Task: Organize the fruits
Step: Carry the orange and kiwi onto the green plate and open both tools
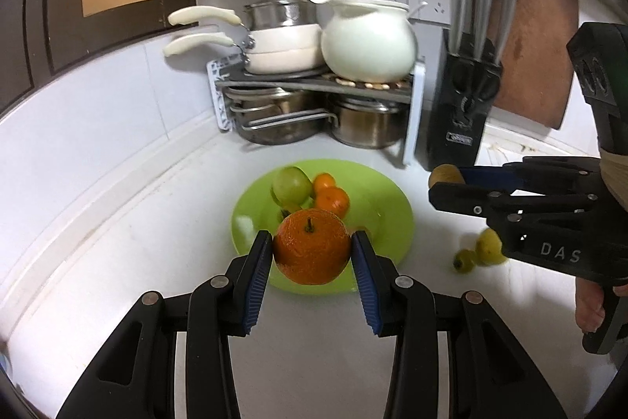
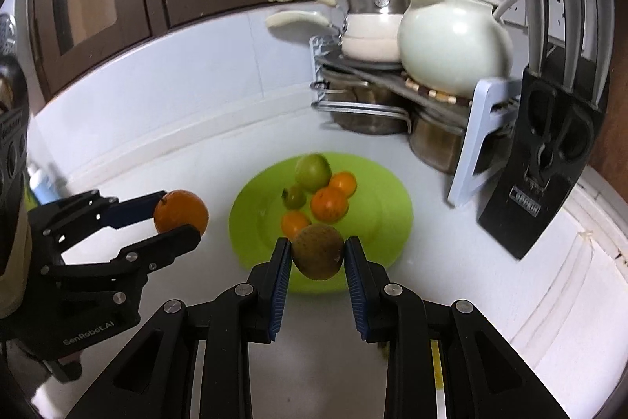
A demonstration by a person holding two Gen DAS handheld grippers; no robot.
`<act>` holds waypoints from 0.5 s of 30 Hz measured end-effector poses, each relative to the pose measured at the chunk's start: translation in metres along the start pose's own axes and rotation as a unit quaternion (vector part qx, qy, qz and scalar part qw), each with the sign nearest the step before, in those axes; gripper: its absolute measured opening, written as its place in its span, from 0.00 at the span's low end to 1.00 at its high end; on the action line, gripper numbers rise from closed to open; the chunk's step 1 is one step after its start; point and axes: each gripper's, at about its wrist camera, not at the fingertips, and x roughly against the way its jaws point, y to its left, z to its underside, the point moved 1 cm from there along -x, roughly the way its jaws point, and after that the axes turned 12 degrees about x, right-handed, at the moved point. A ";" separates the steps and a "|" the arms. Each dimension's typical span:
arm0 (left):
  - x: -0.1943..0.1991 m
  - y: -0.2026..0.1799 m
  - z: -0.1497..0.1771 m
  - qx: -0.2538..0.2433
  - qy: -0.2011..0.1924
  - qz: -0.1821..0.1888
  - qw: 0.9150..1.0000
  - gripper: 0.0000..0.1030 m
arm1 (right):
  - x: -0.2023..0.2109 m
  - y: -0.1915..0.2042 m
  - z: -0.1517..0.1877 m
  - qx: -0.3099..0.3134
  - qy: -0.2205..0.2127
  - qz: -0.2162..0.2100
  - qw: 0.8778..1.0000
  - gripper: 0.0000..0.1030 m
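Note:
My left gripper [image 1: 312, 242] is shut on a large orange [image 1: 311, 248] and holds it above the near rim of a green plate [image 1: 376, 207]. It also shows in the right wrist view [image 2: 178, 218] with the orange [image 2: 181, 213], left of the plate [image 2: 373, 218]. My right gripper [image 2: 318, 252] is shut on a brown kiwi [image 2: 318, 252] above the plate's near edge; it shows in the left wrist view [image 1: 441, 181] right of the plate. On the plate lie a green apple [image 2: 313, 172], small oranges [image 2: 329, 204] and a small green fruit [image 2: 295, 196].
Two small yellow-green fruits [image 1: 477, 252] lie on the white counter right of the plate. A pot rack [image 1: 314, 89] with pans and a white jar [image 1: 369, 40] stands in the back corner. A black knife block [image 1: 463, 105] and a wooden board [image 1: 526, 22] stand at the right.

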 end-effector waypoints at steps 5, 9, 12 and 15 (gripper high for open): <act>-0.010 0.008 -0.012 0.014 0.001 0.002 1.000 0.40 | -0.009 -0.006 -0.014 -0.003 -0.004 0.009 1.000 0.28; -0.024 0.013 -0.021 0.021 0.009 0.000 1.000 0.40 | -0.020 -0.013 -0.022 -0.007 0.003 0.009 1.000 0.28; -0.034 0.017 -0.027 0.026 0.014 -0.003 1.000 0.40 | -0.032 -0.018 -0.028 -0.012 0.010 0.013 1.000 0.28; -0.048 0.022 -0.031 0.030 0.026 -0.006 0.999 0.40 | -0.043 -0.022 -0.030 -0.015 0.018 0.013 1.000 0.28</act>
